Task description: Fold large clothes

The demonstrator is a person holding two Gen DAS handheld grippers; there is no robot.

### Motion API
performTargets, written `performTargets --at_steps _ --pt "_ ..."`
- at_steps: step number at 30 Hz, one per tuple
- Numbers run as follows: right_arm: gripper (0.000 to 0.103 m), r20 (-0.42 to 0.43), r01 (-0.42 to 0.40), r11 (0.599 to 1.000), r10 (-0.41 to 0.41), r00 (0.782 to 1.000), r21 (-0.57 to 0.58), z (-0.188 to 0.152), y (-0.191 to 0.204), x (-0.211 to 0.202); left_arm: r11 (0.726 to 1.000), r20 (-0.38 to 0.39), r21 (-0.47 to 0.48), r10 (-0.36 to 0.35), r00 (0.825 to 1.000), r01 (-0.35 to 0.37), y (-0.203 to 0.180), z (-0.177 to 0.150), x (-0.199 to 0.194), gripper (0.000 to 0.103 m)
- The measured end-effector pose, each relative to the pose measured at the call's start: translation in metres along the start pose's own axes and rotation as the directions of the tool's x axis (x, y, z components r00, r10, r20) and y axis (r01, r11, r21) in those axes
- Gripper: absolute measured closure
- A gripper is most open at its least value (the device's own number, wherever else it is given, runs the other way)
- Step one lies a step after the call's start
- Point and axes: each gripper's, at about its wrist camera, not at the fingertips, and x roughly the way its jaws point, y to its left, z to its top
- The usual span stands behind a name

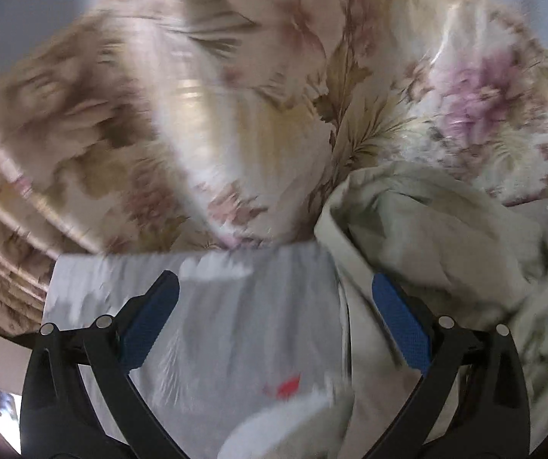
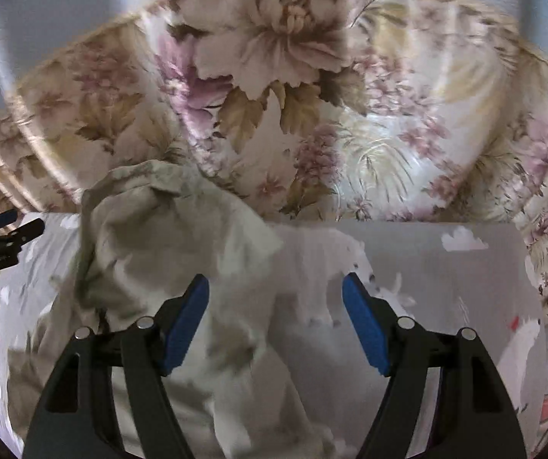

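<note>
A crumpled pale beige garment [image 1: 446, 244] lies in a heap on a light grey printed sheet [image 1: 212, 313]. In the right wrist view the garment [image 2: 174, 237] fills the left and centre. My left gripper [image 1: 274, 287] is open and empty, just left of the heap, with its right finger over the garment's edge. My right gripper [image 2: 275, 290] is open and empty above the heap's right edge. The left gripper [image 2: 2, 237] also shows at the far left of the right wrist view.
A floral curtain [image 2: 293, 95] in cream, pink and olive hangs right behind the surface. The grey sheet [image 2: 446, 287] has white bird prints and a red mark [image 1: 285, 386]. Both views are blurred.
</note>
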Motion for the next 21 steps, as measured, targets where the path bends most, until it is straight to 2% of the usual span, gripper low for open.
performTargets --at_steps 3,5,6,7,8,9,10,11,12,13,14,15,17,19,21 --pt "0.03 -0.028 0.078 0.995 -0.08 0.996 -0.061 0.01 0.016 0.021 0.998 -0.076 0.031 0.055 0.996 -0.053 -0.015 0.023 0.04 0.005" --pt "0.03 -0.05 0.113 0.989 -0.118 0.992 -0.096 0.011 0.02 0.032 0.996 -0.092 0.067 0.064 0.994 -0.058 -0.026 0.031 0.058 0.017" --pt "0.03 -0.076 0.112 0.989 -0.119 0.99 -0.101 0.011 0.019 0.04 0.994 -0.098 0.089 0.07 0.993 -0.061 -0.031 0.032 0.065 0.033" --pt "0.03 -0.107 0.109 0.988 -0.12 0.987 -0.109 0.01 0.017 0.046 0.992 -0.107 0.11 0.075 0.991 -0.063 -0.036 0.033 0.072 0.045" --pt "0.03 -0.135 0.105 0.987 -0.121 0.983 -0.121 0.01 0.017 0.053 0.991 -0.134 0.126 0.066 0.989 -0.049 -0.04 0.034 0.081 0.071" --pt "0.03 -0.162 0.099 0.985 -0.121 0.979 -0.138 0.009 0.016 0.06 0.993 -0.161 0.119 0.042 0.986 -0.023 -0.04 0.035 0.088 0.091" --pt "0.033 -0.177 0.09 0.986 -0.114 0.978 -0.142 0.008 0.014 0.063 0.995 -0.184 0.097 -0.002 0.983 0.02 -0.038 0.035 0.092 0.097" --pt "0.041 -0.199 0.058 0.989 -0.085 0.976 -0.138 0.008 0.012 0.067 0.995 -0.185 0.091 -0.013 0.983 0.031 -0.038 0.036 0.092 0.099" --pt "0.072 -0.229 0.014 0.992 -0.043 0.973 -0.128 0.008 0.01 0.07 0.995 -0.177 0.098 -0.015 0.984 0.033 -0.039 0.035 0.09 0.1" --pt "0.09 -0.262 -0.03 0.994 0.001 0.965 -0.105 0.008 0.007 0.075 0.992 -0.156 0.117 -0.022 0.988 0.04 -0.041 0.034 0.083 0.1" --pt "0.093 -0.254 -0.029 0.993 -0.001 0.967 -0.113 0.009 0.006 0.074 0.991 -0.138 0.123 -0.027 0.99 0.044 -0.041 0.033 0.076 0.1" --pt "0.094 -0.199 -0.01 0.988 -0.02 0.98 -0.152 0.011 0.008 0.065 0.991 -0.112 0.121 -0.035 0.993 0.049 -0.04 0.032 0.064 0.1" --pt "0.095 -0.099 -0.039 0.985 0.022 0.995 -0.167 0.014 0.01 0.04 0.993 -0.036 0.085 -0.081 0.996 0.084 -0.03 0.031 0.026 0.1" --pt "0.096 0.018 -0.101 0.98 0.105 0.994 -0.171 0.015 0.01 -0.001 0.987 0.05 0.034 -0.158 0.986 0.157 -0.013 0.025 -0.023 0.1" --pt "0.096 0.111 -0.106 0.972 0.131 0.985 -0.21 0.008 0.013 -0.04 0.973 0.097 0.008 -0.229 0.969 0.229 0.0 0.01 -0.062 0.1"
